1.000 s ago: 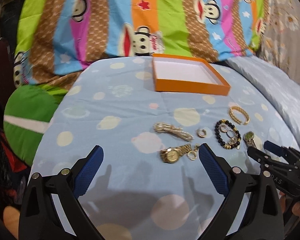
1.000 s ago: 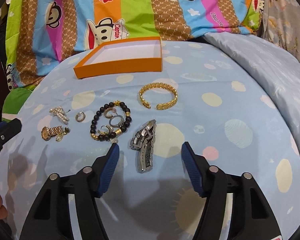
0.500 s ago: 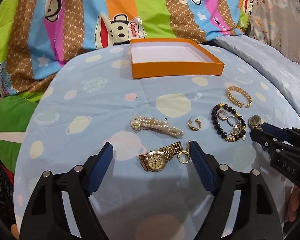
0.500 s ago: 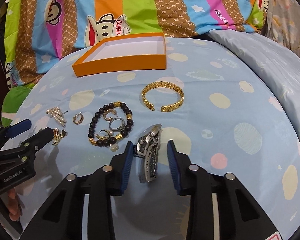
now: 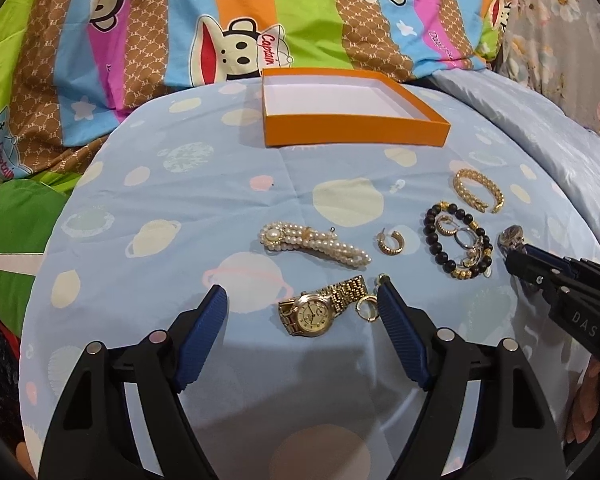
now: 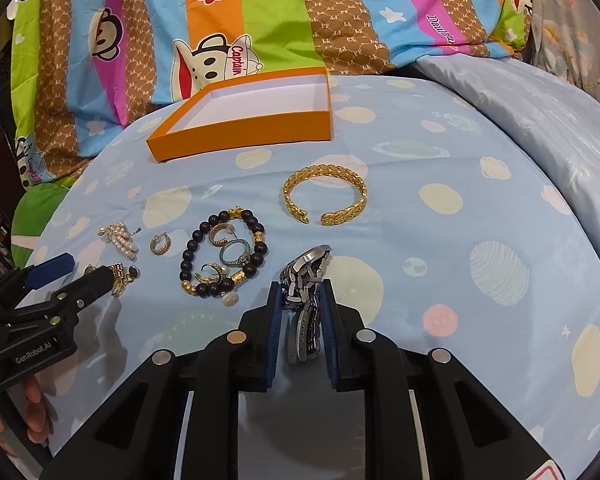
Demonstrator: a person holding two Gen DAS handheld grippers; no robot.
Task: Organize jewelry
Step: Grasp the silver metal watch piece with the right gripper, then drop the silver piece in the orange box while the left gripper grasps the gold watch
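While clamped, silver watch [image 6: 306, 280], beaded bracelet [image 6: 224, 258] beside

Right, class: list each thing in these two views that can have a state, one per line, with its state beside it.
orange box: open, no lid, nothing inside
left gripper: open, fingers either side of the gold watch
right gripper: shut on the silver watch
gold cuff bracelet: lying flat, gap facing the camera
pearl bracelet: unclasped, laid out straight
black bead bracelet: closed loop, rings lying inside
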